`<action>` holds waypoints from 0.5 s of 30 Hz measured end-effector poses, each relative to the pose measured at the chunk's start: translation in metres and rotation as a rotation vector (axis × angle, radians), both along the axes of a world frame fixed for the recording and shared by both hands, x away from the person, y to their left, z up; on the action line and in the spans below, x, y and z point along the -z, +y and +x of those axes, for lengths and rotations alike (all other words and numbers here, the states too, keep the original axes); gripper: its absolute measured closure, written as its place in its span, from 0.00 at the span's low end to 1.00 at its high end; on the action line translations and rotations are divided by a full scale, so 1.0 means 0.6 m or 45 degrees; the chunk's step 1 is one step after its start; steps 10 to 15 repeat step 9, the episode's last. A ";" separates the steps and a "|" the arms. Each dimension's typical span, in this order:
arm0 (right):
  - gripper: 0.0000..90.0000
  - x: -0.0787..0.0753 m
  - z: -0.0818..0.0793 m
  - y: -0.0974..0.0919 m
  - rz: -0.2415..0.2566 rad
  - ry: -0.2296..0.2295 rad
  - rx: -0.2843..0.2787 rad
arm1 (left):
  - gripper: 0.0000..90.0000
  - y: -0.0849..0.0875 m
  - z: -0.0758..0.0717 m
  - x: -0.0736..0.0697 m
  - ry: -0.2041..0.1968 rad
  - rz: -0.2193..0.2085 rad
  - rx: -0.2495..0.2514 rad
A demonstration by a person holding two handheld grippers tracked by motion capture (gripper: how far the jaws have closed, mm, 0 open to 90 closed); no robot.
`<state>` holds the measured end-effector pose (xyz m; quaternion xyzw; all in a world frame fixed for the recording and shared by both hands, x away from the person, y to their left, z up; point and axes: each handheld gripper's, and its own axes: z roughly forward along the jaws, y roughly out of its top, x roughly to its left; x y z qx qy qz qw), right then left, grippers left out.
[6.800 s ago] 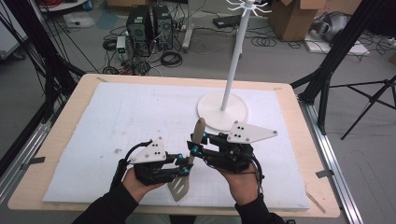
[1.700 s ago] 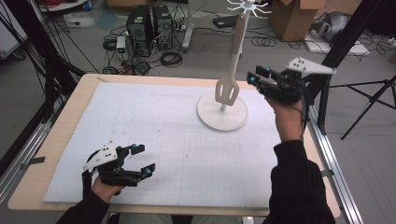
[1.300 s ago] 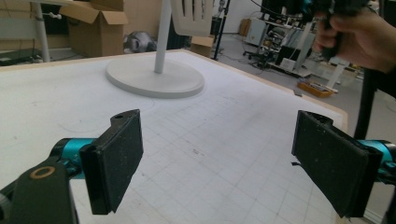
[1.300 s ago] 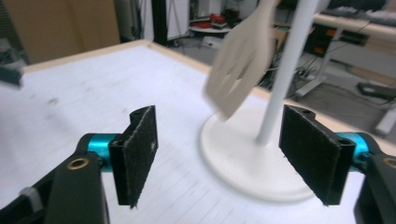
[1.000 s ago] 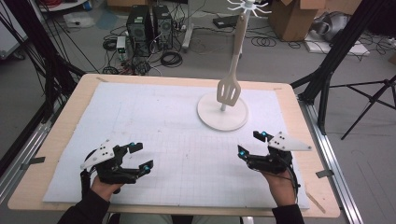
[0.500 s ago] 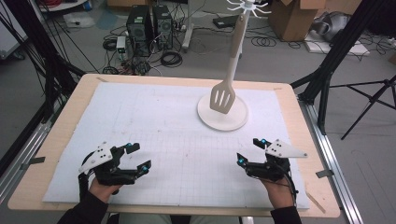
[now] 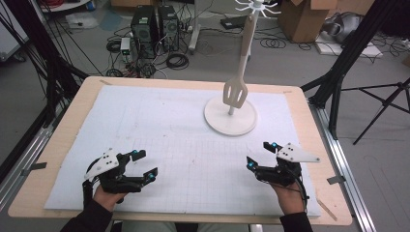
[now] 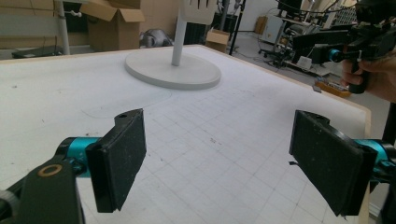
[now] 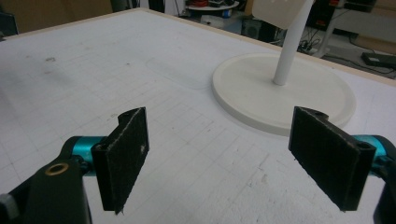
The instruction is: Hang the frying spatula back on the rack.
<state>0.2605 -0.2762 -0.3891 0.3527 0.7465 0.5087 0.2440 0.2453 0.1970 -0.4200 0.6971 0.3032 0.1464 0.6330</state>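
spatula (image 7: 235, 91) hangs on stand (image 7: 230, 116) | stand far-right on mat (image 7: 159, 135) | mat on table (image 7: 72, 111)

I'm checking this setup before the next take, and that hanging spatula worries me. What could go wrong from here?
1. The beige slotted spatula hangs from the top of the tall white hook stand with no gripper on it; a knock to the table could plausibly swing it or drop it.
2. The left gripper and right gripper, both open, sit near the table's front edge; their trailing cables might snag there.
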 end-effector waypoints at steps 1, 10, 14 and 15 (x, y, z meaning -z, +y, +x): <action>0.21 0.000 0.000 0.000 -0.003 -0.001 0.000 | 0.21 0.000 0.000 0.000 0.001 0.000 -0.002; 0.21 0.001 0.002 -0.001 0.002 -0.001 0.000 | 0.21 0.005 0.001 0.000 0.007 -0.010 -0.016; 0.21 0.001 0.002 -0.001 0.002 -0.001 0.000 | 0.21 0.005 0.001 0.000 0.007 -0.010 -0.016; 0.21 0.001 0.002 -0.001 0.002 -0.001 0.000 | 0.21 0.005 0.001 0.000 0.007 -0.010 -0.016</action>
